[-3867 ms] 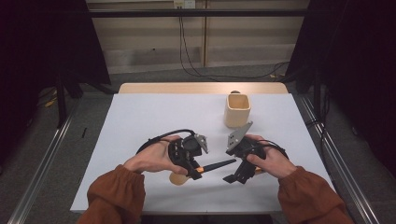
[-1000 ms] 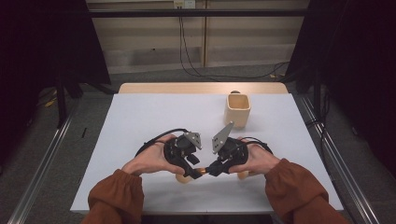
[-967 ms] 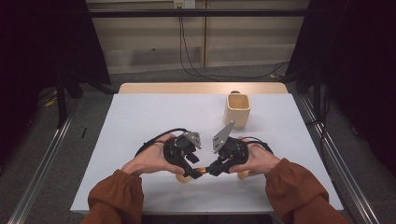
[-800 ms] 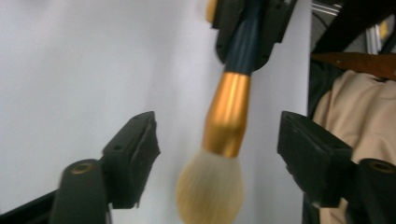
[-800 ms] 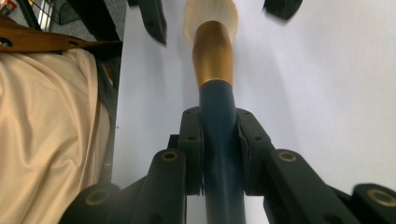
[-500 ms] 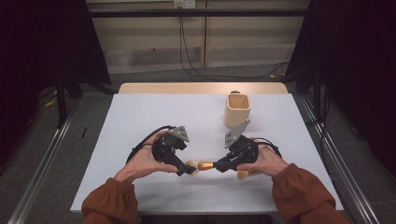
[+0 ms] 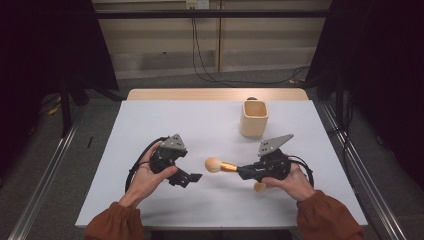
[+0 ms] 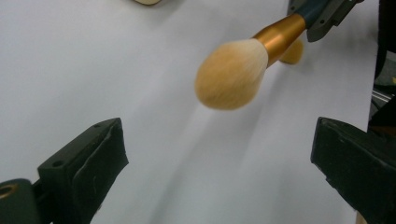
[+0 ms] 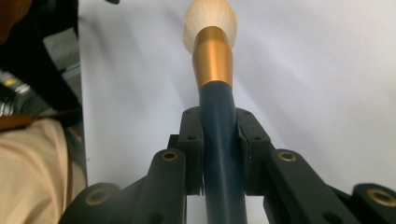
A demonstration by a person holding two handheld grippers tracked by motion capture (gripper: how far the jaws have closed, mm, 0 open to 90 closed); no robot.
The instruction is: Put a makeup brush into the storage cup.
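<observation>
1. Far left, the left hand [image 7: 145, 175] carries the left gripper [image 7: 187, 177] over the white table [image 7: 150, 125], well to the left of the wooden cup [image 7: 254, 118] and nearer the person than it.
2. Its jaws have just been opening and now stand wide apart; in the left gripper view the two black pads [image 8: 100, 154] frame bare tabletop, nothing pressed between them.
3. Moving right, the makeup brush [image 7: 222, 165] hangs level above the table, its fluffy tan head [image 8: 231, 72] pointing toward the left gripper, clear of those pads and just beyond them.
4. The brush sits in front of the cup, on the person's side and a little left of it, well apart from it.
5. Its gold collar [image 9: 213, 56] leads back into a dark blue handle [image 9: 222, 140].
6. Right again: the right gripper [image 7: 250, 172] has its jaws clamped narrow on that handle, pads pressing it from both sides in the right gripper view.
7. The right hand [image 7: 290, 177] grips that tool, below and slightly right of the cup.
8. The cup stands upright at the far side of the table.
</observation>
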